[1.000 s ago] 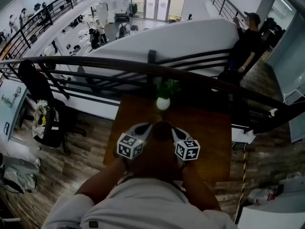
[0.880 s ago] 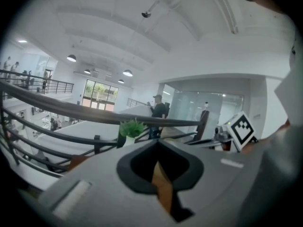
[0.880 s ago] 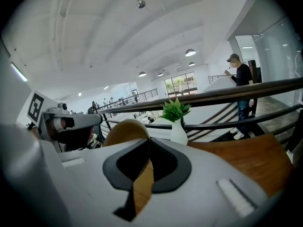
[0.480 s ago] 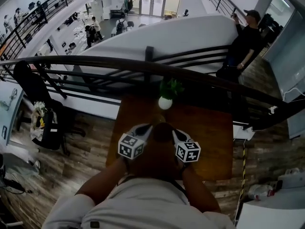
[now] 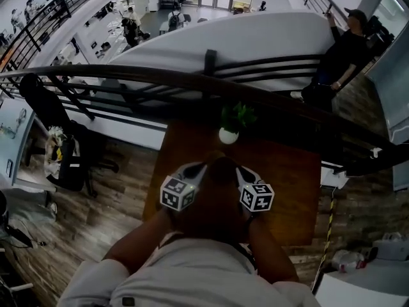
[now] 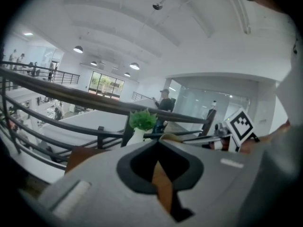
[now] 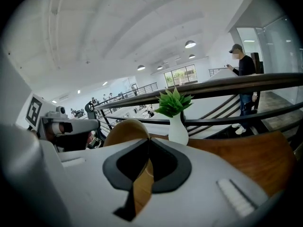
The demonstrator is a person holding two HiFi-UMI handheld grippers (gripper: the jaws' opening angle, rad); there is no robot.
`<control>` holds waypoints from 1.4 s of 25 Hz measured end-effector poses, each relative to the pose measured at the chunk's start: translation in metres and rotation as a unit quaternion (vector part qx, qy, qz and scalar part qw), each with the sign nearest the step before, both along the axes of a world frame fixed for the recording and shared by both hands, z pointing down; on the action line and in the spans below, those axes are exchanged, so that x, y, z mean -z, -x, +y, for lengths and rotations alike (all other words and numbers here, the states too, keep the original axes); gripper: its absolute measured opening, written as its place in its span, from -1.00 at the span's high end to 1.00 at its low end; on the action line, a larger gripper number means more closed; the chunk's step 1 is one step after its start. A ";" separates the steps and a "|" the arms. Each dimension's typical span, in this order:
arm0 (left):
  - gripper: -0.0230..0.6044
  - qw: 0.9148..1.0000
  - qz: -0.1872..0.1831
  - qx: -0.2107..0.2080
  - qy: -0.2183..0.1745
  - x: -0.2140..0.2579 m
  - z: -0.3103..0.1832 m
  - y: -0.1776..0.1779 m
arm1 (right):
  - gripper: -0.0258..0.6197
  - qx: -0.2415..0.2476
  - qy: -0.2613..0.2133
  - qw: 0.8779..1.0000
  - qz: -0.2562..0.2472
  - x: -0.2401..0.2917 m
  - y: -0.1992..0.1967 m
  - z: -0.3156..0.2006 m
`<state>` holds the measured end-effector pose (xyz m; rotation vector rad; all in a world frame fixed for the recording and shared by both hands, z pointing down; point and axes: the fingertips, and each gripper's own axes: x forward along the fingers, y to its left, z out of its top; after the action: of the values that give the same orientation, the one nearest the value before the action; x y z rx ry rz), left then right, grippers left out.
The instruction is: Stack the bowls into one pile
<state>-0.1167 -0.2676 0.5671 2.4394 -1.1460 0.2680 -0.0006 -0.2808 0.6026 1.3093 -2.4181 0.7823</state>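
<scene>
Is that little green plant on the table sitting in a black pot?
No, in the right gripper view the plant stands in a white vase on the wooden table.

My head camera looks steeply down on the potted plant from far above; cameras on the left gripper and right gripper face it, low and near.

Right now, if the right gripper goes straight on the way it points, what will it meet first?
The right gripper is shut on the brown bowl, which travels with it. Past that, the white vase with the green plant probably comes first, just right of its line; depth is unclear.
</scene>
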 end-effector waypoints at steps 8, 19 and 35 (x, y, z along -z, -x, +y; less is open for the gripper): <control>0.91 1.000 -0.006 0.013 0.021 -0.029 -0.035 0.006 | 0.87 0.007 0.020 1.000 -0.001 -0.031 0.002 -0.041; 0.91 0.998 -0.014 0.022 0.062 -0.086 -0.068 0.007 | 0.87 0.012 0.065 0.998 -0.001 -0.090 0.001 -0.078; 0.91 0.991 -0.013 0.043 0.126 -0.171 -0.102 0.016 | 0.86 0.023 0.138 0.990 0.002 -0.194 0.016 -0.114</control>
<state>-0.1326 -0.3694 0.7380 2.1669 -1.1491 0.3946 -0.0168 -0.3945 0.7965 1.1420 -2.2284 1.0556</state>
